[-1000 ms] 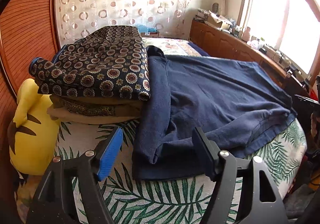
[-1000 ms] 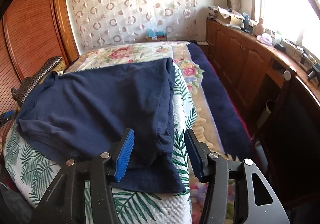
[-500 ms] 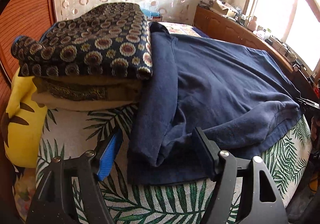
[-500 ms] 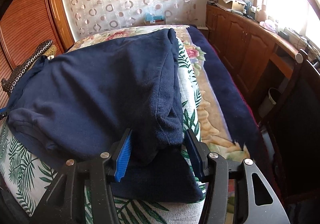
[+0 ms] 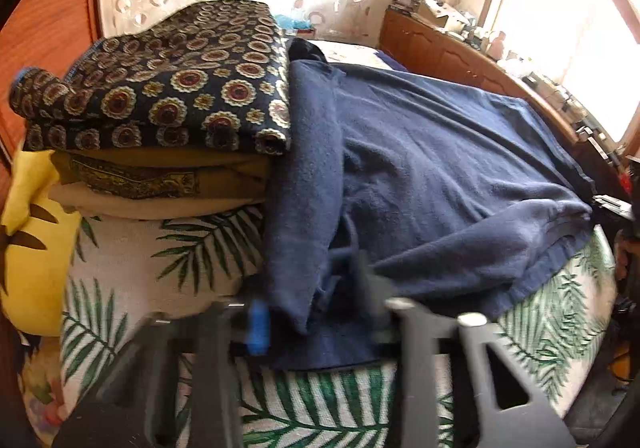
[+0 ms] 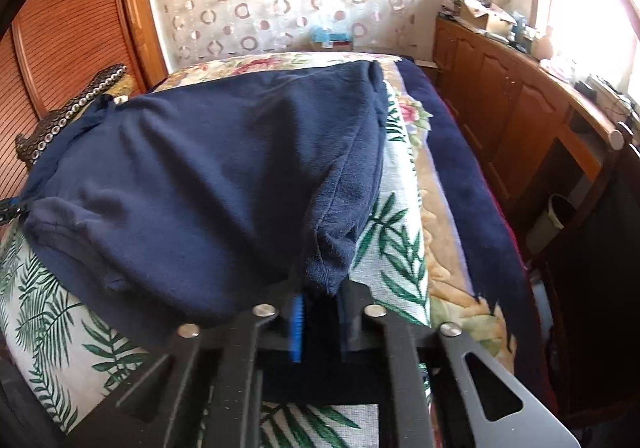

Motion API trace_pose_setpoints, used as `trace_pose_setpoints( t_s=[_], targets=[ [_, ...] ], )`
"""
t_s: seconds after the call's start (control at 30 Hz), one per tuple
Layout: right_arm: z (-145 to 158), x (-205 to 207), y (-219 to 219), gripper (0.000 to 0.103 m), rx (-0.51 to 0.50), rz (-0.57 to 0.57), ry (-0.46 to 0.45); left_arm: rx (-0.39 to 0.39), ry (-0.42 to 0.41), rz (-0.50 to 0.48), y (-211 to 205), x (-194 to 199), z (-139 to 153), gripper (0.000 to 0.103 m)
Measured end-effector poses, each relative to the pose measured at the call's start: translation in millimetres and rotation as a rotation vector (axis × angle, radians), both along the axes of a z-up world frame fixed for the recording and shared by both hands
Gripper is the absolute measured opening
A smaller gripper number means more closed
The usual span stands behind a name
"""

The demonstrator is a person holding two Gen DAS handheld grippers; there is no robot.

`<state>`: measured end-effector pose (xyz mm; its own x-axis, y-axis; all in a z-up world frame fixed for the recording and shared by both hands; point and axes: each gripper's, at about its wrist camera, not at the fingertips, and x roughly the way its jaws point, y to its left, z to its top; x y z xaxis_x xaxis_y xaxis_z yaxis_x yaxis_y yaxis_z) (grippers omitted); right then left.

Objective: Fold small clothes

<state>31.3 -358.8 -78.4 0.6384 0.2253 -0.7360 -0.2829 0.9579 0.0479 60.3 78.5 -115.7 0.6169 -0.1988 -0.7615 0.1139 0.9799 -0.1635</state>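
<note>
**Both claws pinch the navy garment at the bed's near edge**

The bed (image 5: 328,404), covered in a palm-leaf sheet, carries a navy garment (image 5: 440,176) spread across it from the near edge toward the far end. A stack of folded patterned blankets (image 5: 168,100) sits beside the garment at the bed's left edge, touching it, with a yellow plush toy (image 5: 36,256) below. The right claw (image 6: 320,304) is clamped on the garment's near right corner, fabric bunched between its fingers. The left claw (image 5: 316,312) is blurred; it appears clamped on the near left corner.
</note>
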Motion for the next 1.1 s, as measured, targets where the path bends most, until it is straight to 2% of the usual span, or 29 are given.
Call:
trace_pose_setpoints(
  t_s=[0.03,0.13,0.33,0.73,0.8,0.93,1.03,1.1],
  targets=[
    [-0.2,-0.4,0.1,0.009,0.006,0.005,-0.005,-0.023,0.000,-0.012,0.6,-0.5,0.5,0.012],
    [4.0,-4.1,-2.6,0.008,0.028,0.002,-0.031,-0.025,-0.044,-0.026,-1.8,-6.7,9.7,0.009],
    [26.8,-17.1,-16.3,0.007,0.085,-0.005,-0.090,-0.062,-0.141,-0.031,-3.6,-23.0,45.3,0.009],
    [71.1,-51.8,-16.7,0.007,0.095,0.048,-0.179,-0.106,-0.289,-0.069,-5.1,-40.4,104.6,0.008],
    [73.7,-58.5,-21.9,0.007,0.100,0.052,-0.177,-0.111,-0.293,-0.071,-5.5,-45.5,109.1,0.008],
    [61.9,-71.9,-32.7,0.007,0.117,0.042,-0.128,-0.111,-0.262,-0.071,-6.1,-58.1,100.0,0.008],
    [39.1,-78.5,-37.9,0.007,0.135,0.036,-0.061,-0.108,-0.228,-0.064,-3.2,-59.1,85.4,0.008],
    [23.8,-80.7,-36.8,0.008,0.113,0.026,-0.033,-0.110,-0.203,-0.060,-2.4,-59.0,76.6,0.008]
  ],
)
